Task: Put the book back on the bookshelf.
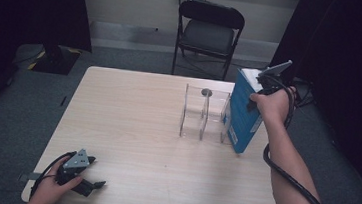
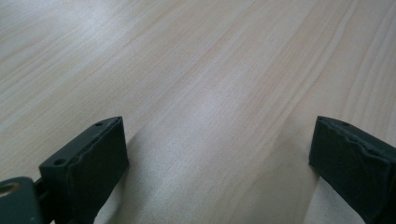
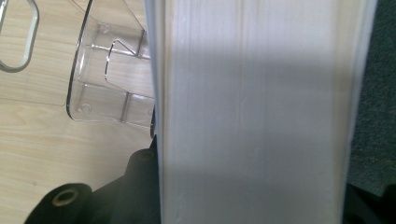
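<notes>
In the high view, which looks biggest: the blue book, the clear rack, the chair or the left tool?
1. Chair, though farthest away.
2. Clear rack and blue book: too alike to rank.
3. Left tool.

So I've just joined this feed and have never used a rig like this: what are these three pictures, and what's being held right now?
No robot arm here: a person holds a two-jaw gripper in each hand. The high view looks down on the wooden table from above the person's side. The left gripper rests at the near left edge; its own camera looks along its two black jaws, standing wide apart over bare wood, holding nothing. The right gripper is clamped on a thick blue book, held upright at the right end of a clear plastic rack. Its camera, close up, sees the book's white page edges and the clear rack beside them.
</notes>
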Tool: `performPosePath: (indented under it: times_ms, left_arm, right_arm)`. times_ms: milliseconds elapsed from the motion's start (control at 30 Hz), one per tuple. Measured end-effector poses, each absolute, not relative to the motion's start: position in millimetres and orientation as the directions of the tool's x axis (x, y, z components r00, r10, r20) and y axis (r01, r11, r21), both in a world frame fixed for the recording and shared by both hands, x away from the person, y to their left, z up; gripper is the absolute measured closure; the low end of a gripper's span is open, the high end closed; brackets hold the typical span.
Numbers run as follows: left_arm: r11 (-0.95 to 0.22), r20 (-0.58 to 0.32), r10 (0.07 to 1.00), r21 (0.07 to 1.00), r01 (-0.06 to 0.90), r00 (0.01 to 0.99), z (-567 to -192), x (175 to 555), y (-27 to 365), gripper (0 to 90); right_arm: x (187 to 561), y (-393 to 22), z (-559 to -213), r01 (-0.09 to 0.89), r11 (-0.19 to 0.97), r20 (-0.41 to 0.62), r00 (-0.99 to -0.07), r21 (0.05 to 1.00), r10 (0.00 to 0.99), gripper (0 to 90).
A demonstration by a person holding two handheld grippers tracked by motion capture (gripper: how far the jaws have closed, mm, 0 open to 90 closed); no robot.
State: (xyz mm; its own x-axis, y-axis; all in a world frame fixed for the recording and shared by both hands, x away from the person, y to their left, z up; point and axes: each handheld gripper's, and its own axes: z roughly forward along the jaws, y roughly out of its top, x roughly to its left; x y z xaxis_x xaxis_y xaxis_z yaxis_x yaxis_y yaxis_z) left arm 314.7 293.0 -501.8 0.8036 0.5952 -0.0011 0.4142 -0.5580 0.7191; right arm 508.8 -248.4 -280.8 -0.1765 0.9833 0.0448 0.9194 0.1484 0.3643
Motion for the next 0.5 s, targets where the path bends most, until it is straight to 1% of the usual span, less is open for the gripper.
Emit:
performPosePath:
  times_ms: [200, 267, 367, 433, 500]
  left_arm:
    - [-0.560, 0.002, 0.598, 0.717, 0.416, 0.801, -502, 315, 293, 2.4]
    - [-0.555, -0.010, 0.597, 0.716, 0.423, 0.802, -502, 315, 292, 2.1]
    - [-0.563, -0.001, 0.594, 0.714, 0.417, 0.804, -502, 316, 292, 1.4]
    - [-0.561, 0.000, 0.592, 0.718, 0.412, 0.806, -502, 317, 292, 0.8]
    - [-0.560, -0.010, 0.594, 0.713, 0.423, 0.804, -502, 317, 291, 0.1]
  right_arm:
    - [509, -251, -285, 0.906, 0.131, 0.048, -0.164, 0.402, 0.985, 61.2]
    - [508, -250, -287, 0.905, 0.139, 0.045, -0.171, 0.401, 0.984, 61.0]
    - [507, -251, -291, 0.910, 0.133, 0.054, -0.167, 0.392, 0.984, 60.9]
    - [505, -251, -292, 0.909, 0.151, 0.039, -0.180, 0.388, 0.983, 60.6]
    - [504, -251, -292, 0.908, 0.155, 0.042, -0.186, 0.390, 0.982, 60.1]
